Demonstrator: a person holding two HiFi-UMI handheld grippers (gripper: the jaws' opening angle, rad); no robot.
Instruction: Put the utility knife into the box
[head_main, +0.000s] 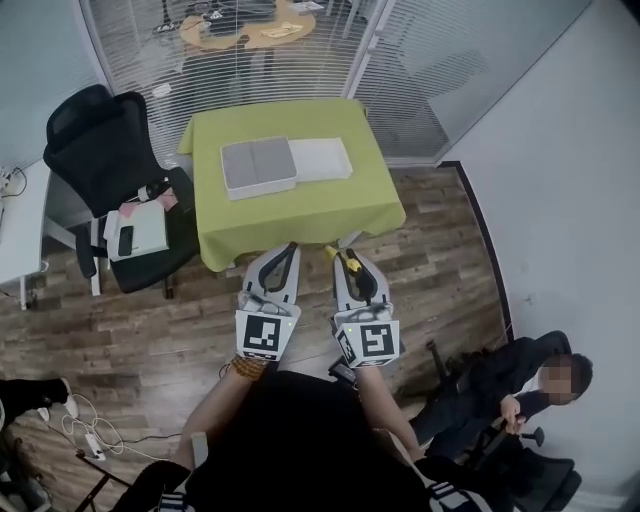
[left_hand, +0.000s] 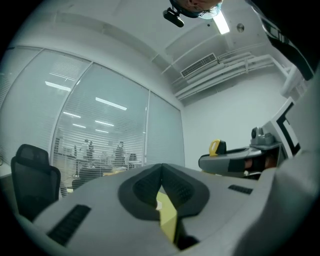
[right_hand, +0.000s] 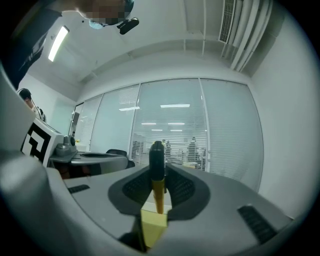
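An open grey box (head_main: 258, 166) with its white lid (head_main: 320, 158) beside it lies on the green-clothed table (head_main: 300, 215). Both grippers are held side by side just short of the table's front edge, well clear of the box. My right gripper (head_main: 340, 256) is shut on the yellow and black utility knife (head_main: 351, 266); in the right gripper view the knife (right_hand: 157, 170) stands upright between the pads. My left gripper (head_main: 291, 248) is shut with nothing in it, its tips touching (left_hand: 161, 168). The knife's yellow end (left_hand: 215, 147) shows in the left gripper view.
A black office chair (head_main: 105, 150) with papers and a phone (head_main: 140, 230) on it stands left of the table. A white desk (head_main: 20, 225) is at far left. A seated person (head_main: 505, 395) is at lower right. Cables (head_main: 80, 425) lie on the wooden floor. A glass wall runs behind the table.
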